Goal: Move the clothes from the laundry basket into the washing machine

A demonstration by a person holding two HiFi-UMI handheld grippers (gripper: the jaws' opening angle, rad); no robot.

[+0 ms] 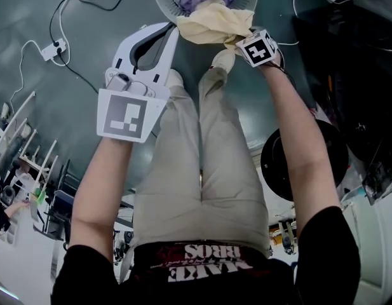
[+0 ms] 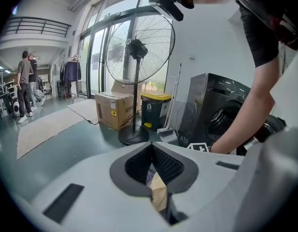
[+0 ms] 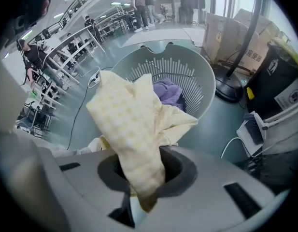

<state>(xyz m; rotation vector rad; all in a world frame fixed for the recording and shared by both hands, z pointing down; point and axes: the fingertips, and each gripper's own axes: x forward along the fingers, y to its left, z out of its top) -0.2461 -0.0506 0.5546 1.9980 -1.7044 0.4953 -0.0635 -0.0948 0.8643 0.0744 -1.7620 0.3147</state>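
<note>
A pale yellow checked cloth hangs over the grey laundry basket, stretched between both grippers. My left gripper is shut on one edge of it; a yellow fold shows pinched at its tips. My right gripper, under its marker cube, is shut on the cloth, which drapes up out of the jaws. A purple garment lies in the basket below. The dark grey washing machine stands to the right in the left gripper view.
A tall floor fan, a cardboard box and a yellow-lidded bin stand beside the washer. Cables and a power strip lie on the floor left of the basket. A dark round disc sits low at my right. People stand far off.
</note>
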